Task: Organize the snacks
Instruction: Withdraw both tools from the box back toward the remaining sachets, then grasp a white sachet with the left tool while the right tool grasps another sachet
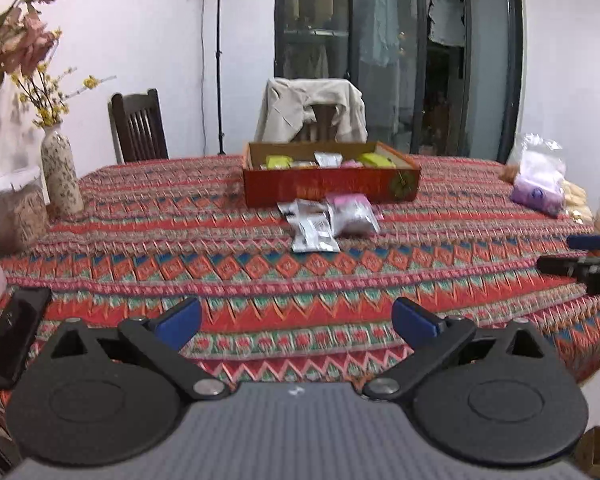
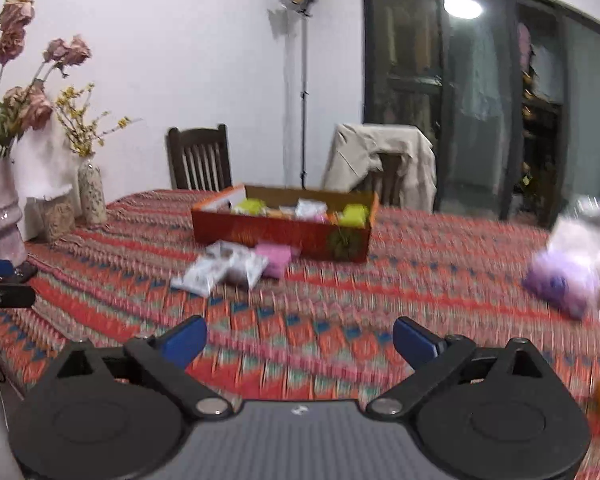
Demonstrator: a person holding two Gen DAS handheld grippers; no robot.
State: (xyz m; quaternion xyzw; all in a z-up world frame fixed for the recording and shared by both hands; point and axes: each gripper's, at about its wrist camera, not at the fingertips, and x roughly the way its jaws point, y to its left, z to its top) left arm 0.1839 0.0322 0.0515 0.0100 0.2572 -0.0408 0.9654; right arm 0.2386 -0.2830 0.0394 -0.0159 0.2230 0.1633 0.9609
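A red cardboard box (image 1: 332,186) (image 2: 280,236) stands at the middle of the patterned table and holds several snack packets. In front of it lie loose silver packets (image 1: 314,228) (image 2: 216,270) and a pink packet (image 1: 352,210) (image 2: 276,258). My left gripper (image 1: 296,318) is open and empty above the near table edge, well short of the packets. My right gripper (image 2: 300,340) is open and empty, also over the near part of the table. The right gripper's tips show at the right edge of the left wrist view (image 1: 580,256).
Vases with flowers (image 1: 60,172) (image 2: 90,192) stand at the left. A black phone (image 1: 14,334) lies near the left edge. A purple bag (image 1: 538,192) (image 2: 560,284) and plastic bags lie at the right. Two chairs (image 1: 138,126) (image 1: 312,114) stand behind the table.
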